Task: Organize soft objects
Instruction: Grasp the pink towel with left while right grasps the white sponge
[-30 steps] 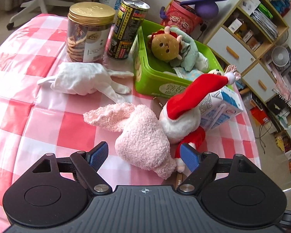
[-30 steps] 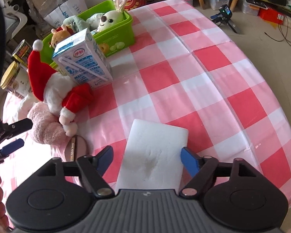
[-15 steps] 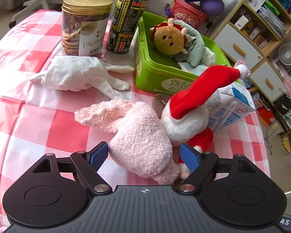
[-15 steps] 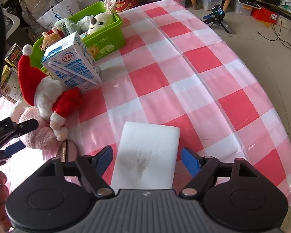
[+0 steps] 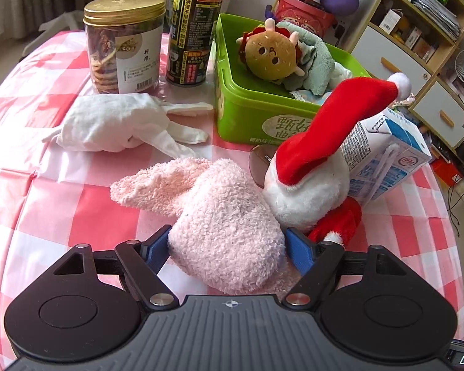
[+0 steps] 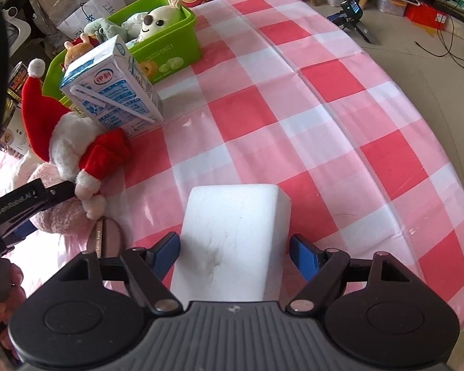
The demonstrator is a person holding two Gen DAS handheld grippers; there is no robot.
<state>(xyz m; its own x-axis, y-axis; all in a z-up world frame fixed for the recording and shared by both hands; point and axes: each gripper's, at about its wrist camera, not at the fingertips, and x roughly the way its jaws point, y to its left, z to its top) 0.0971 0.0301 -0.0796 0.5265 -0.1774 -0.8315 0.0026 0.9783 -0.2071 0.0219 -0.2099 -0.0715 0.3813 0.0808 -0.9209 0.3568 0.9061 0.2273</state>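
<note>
A fluffy pink sock (image 5: 219,216) lies on the checked tablecloth between the open fingers of my left gripper (image 5: 225,247); both blue pads sit beside it. A Santa plush (image 5: 312,173) leans against it on the right. A white cloth glove (image 5: 117,123) lies behind. The green bin (image 5: 247,117) holds a burger plush (image 5: 270,57) and a rabbit plush (image 6: 157,20). My right gripper (image 6: 235,252) is open around a white foam block (image 6: 229,238), pads beside it.
A milk carton (image 5: 383,154) leans behind the Santa plush. A gold-lidded cookie jar (image 5: 123,43) and a tall dark can (image 5: 195,31) stand at the back left. A brown sachet (image 6: 106,236) lies by the foam block. Shelves stand beyond the table.
My left gripper has moved forward so the pink sock now sits between its fingers. My right gripper has moved forward over the foam block. Both stay open.
</note>
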